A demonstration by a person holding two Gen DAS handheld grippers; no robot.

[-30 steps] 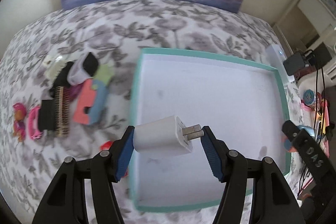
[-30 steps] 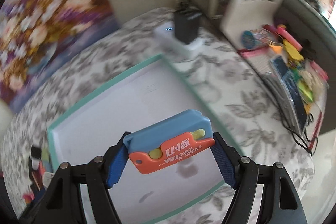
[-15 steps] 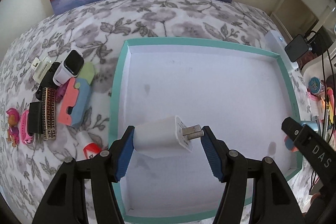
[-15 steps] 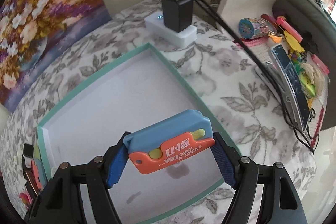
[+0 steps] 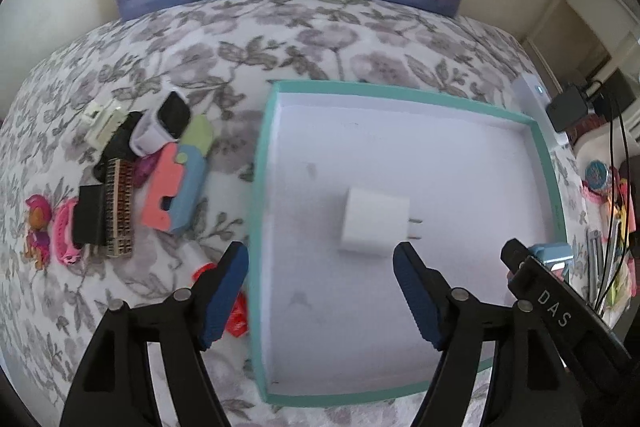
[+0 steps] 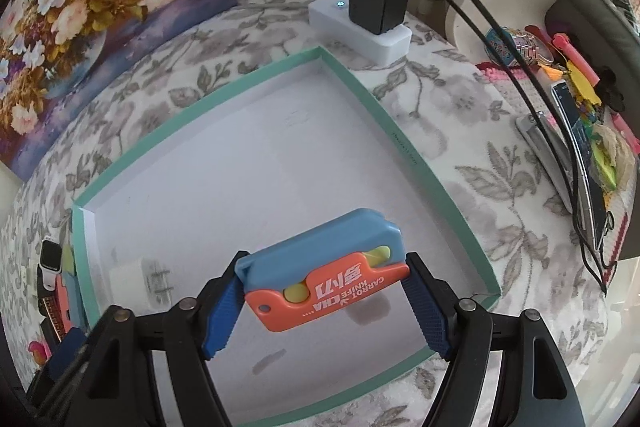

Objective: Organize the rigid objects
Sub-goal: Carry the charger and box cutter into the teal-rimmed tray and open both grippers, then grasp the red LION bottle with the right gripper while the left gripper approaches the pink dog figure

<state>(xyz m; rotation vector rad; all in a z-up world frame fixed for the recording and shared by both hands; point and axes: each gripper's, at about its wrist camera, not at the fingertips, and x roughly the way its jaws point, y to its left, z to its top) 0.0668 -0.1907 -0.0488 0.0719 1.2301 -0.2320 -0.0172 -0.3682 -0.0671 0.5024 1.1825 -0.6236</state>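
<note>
A white plug adapter (image 5: 375, 221) lies free on the floor of the teal-rimmed white tray (image 5: 259, 163), also seen as the adapter (image 6: 134, 281) near the tray's left wall (image 6: 80, 255). My left gripper (image 5: 320, 285) hovers above it, its jaws opening and nothing pressed between the blue pads. My right gripper (image 6: 324, 301) is shut on a blue and orange carrot knife toy (image 6: 324, 281), held above the tray's near right part. That gripper also shows at the right edge of the left wrist view (image 5: 532, 267).
Left of the tray lie several small items: a pink and blue toy knife (image 5: 174, 193), a smartwatch (image 5: 164, 125), a black and gold clip (image 5: 106, 213), pink toys (image 5: 52, 227), a red-capped tube (image 5: 224, 301). A white power strip with black charger (image 6: 374, 15) and cables stand behind; clutter lies right.
My left gripper's pads have spread apart and the white adapter has dropped from between them onto the tray floor. The right gripper sank slightly with the knife toy still gripped.
</note>
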